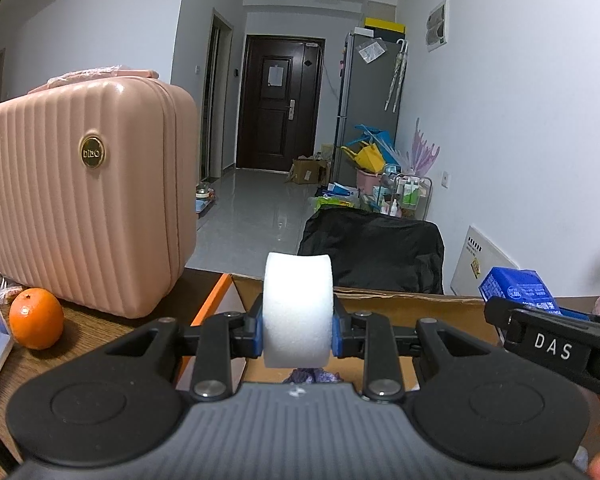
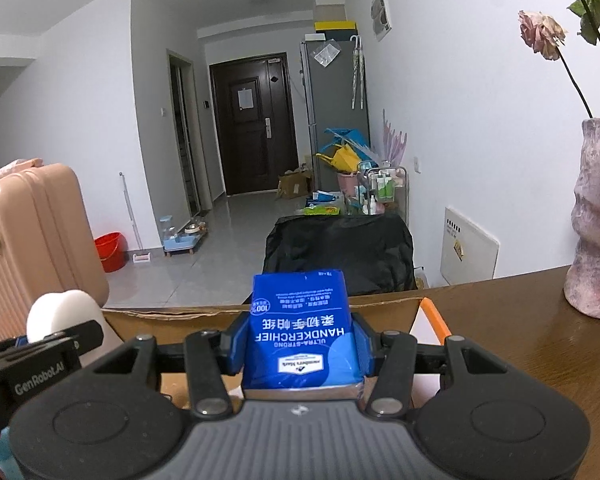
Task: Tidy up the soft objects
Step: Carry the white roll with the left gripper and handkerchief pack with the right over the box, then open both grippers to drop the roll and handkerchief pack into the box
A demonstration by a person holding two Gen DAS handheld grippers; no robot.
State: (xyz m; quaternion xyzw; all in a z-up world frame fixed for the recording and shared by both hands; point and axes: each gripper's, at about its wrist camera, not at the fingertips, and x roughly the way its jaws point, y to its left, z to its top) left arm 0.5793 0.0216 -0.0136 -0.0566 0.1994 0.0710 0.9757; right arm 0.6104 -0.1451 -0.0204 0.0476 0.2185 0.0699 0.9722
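The brown wooden worktop (image 2: 512, 320) carries everything here. On its left side stands a pink ribbed suitcase (image 1: 84, 208), upright, with a round gold badge on the front. Just right of the suitcase is an open cardboard box (image 1: 400, 300) with an orange strip along its left flap; both claws are held over it, side by side. At the far right of the worktop stands a mottled pink vase (image 2: 598, 220) with a faded rose (image 2: 540, 38) on a long stem.

The right claw (image 2: 302, 344) is closed on a blue pack of paper handkerchiefs (image 2: 302, 332); its 2 blue pads press the pack's sides and the printed text reads upside down. The pack is held in the air above the box opening.

The left claw (image 1: 298, 328) is squeezed tight on a white foam piece (image 1: 298, 308), which bulges a little above the pads. It also hangs above the box, near its left flap.

An orange (image 1: 36, 318) lies on the worktop, in front of the suitcase's bottom left corner.
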